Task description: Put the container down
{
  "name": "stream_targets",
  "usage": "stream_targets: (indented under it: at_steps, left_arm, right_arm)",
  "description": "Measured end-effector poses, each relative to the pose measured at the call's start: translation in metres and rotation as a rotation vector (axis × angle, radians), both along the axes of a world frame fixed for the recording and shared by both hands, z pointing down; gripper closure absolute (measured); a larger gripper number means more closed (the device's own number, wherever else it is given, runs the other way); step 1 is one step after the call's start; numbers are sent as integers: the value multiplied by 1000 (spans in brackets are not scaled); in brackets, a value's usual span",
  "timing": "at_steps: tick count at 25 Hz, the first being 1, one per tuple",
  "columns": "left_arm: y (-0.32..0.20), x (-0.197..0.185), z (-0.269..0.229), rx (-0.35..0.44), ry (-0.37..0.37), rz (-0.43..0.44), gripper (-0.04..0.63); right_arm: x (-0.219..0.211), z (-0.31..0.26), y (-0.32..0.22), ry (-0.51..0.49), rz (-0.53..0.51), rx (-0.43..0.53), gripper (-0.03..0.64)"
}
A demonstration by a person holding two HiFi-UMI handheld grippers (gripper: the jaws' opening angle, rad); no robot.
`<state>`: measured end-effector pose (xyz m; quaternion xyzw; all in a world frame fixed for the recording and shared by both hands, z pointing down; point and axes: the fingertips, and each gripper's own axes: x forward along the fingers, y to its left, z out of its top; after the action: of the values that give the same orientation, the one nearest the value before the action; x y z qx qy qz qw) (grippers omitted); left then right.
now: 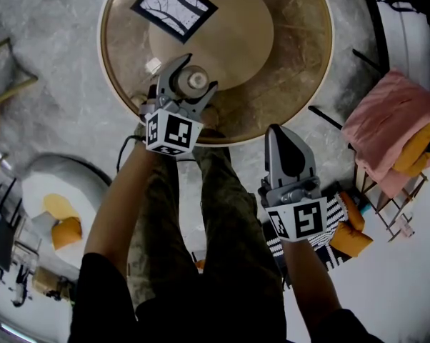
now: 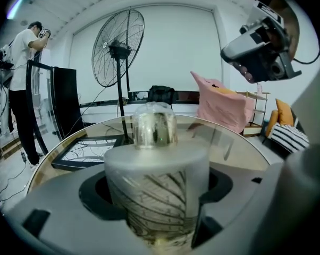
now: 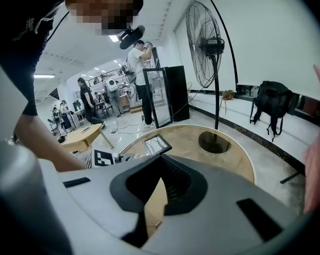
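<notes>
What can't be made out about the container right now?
Base of the container: left gripper view, cut off by the bottom edge and the jaws; contact with the round table unclear.
Its sides: head view, covered by the left gripper.
Its contents: the patterned glass obscures them, both views.

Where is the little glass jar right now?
Head view, left of centre: the jar is clamped in the left tool over the round table's near edge, nearer the person than the framed picture.

The container (image 2: 157, 195) looks like matt frosted glass, with a clear, glossy knob (image 2: 156, 125) on top. The round table (image 1: 293, 63) has a glossy glass top. At three o'clock lies soft pink cloth (image 1: 386, 120). The floor (image 1: 58, 120) is polished grey stone.
</notes>
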<state>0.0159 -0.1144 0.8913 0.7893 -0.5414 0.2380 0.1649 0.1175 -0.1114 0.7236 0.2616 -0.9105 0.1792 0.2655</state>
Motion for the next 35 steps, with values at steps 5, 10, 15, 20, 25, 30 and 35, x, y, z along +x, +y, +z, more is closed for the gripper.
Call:
stream_targets:
  at_steps: [5, 10, 15, 20, 25, 30, 35]
  left_arm:
    - [3, -1, 1, -8, -4, 2, 250]
    - [7, -2, 2, -12, -6, 9, 250]
    - [9, -3, 2, -13, -6, 17, 247]
    - [15, -5, 3, -20, -21, 26, 244]
    - [22, -6, 6, -32, -39, 43, 239]
    - [24, -7, 7, -43, -46, 43, 236]
    - [22, -11, 9, -52, -58, 13, 236]
  right_arm:
    - [3, 0, 1, -2, 6, -2, 597]
    - [1, 0, 2, -4, 5, -7, 597]
    - [0, 1, 2, -7, 0, -11, 597]
    - [-1, 2, 4, -8, 0, -16, 597]
    - [-3, 2, 5, -11, -9, -17, 597]
    - [-6, -1, 6, -15, -9, -13, 597]
    - [-10, -4, 11, 4, -52, 16, 597]
